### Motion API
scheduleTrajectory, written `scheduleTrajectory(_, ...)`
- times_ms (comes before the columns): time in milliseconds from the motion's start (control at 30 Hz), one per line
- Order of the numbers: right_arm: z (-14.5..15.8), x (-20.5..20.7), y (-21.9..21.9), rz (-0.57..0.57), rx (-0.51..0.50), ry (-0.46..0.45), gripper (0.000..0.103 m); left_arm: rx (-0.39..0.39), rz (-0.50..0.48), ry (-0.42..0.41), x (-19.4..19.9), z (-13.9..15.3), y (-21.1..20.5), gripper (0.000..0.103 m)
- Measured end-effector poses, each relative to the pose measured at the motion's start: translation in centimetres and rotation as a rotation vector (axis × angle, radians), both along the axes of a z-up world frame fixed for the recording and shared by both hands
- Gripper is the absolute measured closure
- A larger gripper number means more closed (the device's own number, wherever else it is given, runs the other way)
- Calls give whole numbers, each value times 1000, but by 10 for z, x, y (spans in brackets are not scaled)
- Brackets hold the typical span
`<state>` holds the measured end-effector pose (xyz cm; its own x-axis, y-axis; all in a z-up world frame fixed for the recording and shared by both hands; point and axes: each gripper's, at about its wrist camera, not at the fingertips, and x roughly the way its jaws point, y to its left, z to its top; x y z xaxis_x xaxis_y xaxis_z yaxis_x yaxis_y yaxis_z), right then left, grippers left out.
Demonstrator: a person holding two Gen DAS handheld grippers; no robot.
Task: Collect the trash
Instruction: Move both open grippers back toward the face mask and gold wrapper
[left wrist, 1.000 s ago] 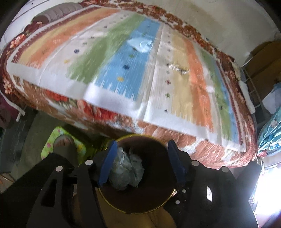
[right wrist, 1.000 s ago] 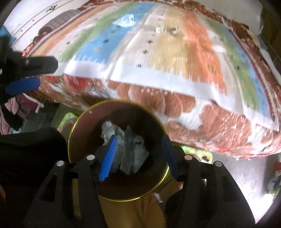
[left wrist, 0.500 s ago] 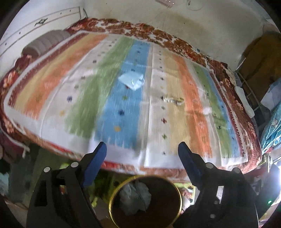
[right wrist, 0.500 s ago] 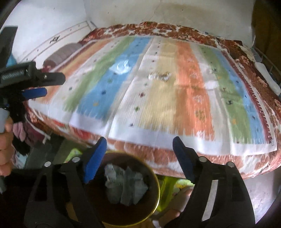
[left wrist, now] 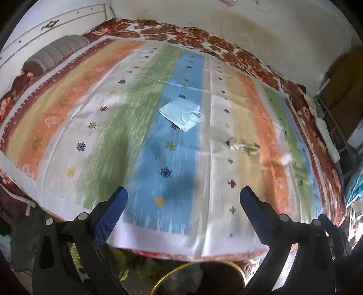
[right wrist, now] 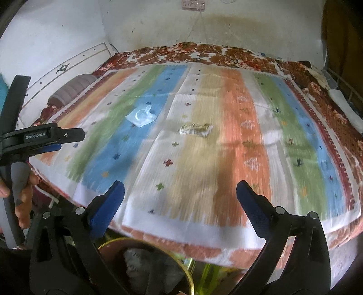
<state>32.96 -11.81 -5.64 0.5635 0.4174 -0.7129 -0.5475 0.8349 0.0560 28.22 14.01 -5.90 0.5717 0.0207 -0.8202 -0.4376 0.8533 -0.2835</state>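
A pale blue face mask (left wrist: 181,113) (right wrist: 141,116) lies flat on the blue stripe of the bed cover (left wrist: 102,158). To its right rests a crumpled clear wrapper (left wrist: 244,145) (right wrist: 196,130), and further right a small white scrap (left wrist: 287,158) (right wrist: 271,136). A gold-rimmed bin (left wrist: 197,279) (right wrist: 145,265) with crumpled paper inside stands below the bed's near edge. My left gripper (left wrist: 183,199) and right gripper (right wrist: 180,192) hover over that edge, jaws opening wide with nothing between them. The left gripper (right wrist: 45,140) also shows at the left of the right wrist view, held by a hand.
A grey bolster pillow (left wrist: 56,54) (right wrist: 72,90) lies at the bed's far left by the wall. A socket strip (right wrist: 192,4) hangs on the back wall. Shelving and cloth (left wrist: 329,136) crowd the bed's right side. The floor beside the bin is cluttered.
Both grippers have lifted away from the bin and swung up toward the bed. Their jaws have spread much wider. The bin has dropped to the bottom of both views.
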Motion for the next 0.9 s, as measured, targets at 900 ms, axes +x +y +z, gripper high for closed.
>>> scheduleTrajectory(900, -54, 122, 23, -34, 23, 51, 10, -352, 70, -121, 97, -79, 94, 7)
